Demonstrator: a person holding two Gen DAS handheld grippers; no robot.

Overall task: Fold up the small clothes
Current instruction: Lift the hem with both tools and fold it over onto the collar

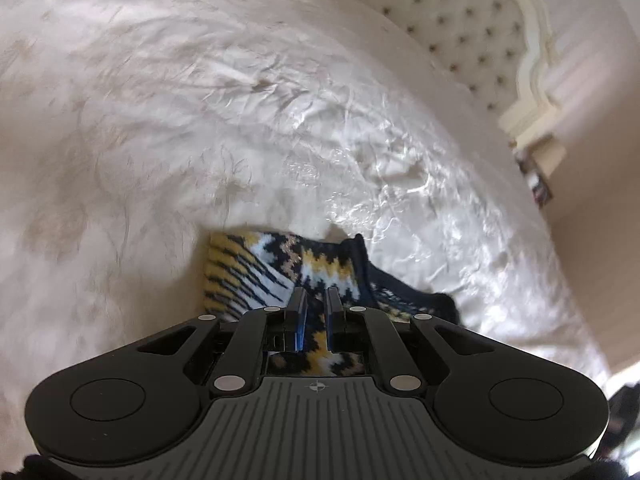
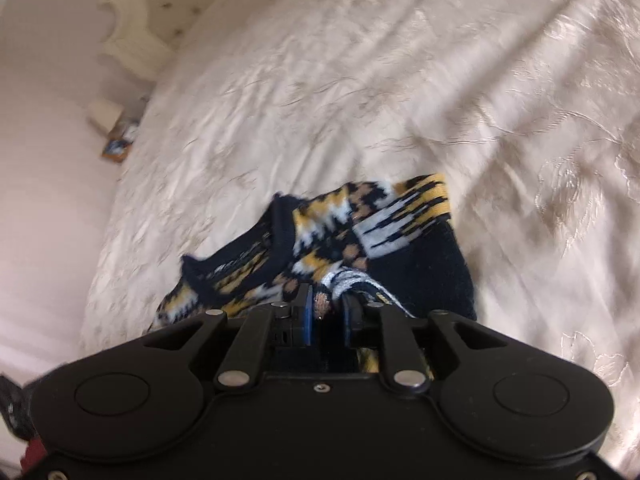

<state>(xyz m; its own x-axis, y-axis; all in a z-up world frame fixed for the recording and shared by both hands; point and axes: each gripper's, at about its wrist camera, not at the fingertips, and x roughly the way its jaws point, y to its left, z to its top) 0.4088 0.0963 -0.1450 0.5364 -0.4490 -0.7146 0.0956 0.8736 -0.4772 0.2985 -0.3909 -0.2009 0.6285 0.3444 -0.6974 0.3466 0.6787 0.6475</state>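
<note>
A small knitted sweater (image 1: 320, 264), navy with yellow, white and tan zigzags, lies bunched on a cream bedspread (image 1: 180, 120) right in front of both grippers. My left gripper (image 1: 316, 300) is shut on it, with patterned knit pinched between the blue pads. In the right wrist view the same sweater (image 2: 360, 224) shows a dark navy collar edge and a navy panel. My right gripper (image 2: 328, 302) has a fold of the knit filling the narrow gap between its pads, and a pale strand drapes over its right finger. The fabric under both gripper bodies is hidden.
The embroidered bedspread (image 2: 400, 80) stretches far ahead, creased and shiny. A tufted cream headboard (image 1: 460, 20) (image 2: 168, 0) stands at the far end. Beside the bed's edge lie a small box and some clutter (image 2: 116, 132) (image 1: 538, 184) against a pale wall.
</note>
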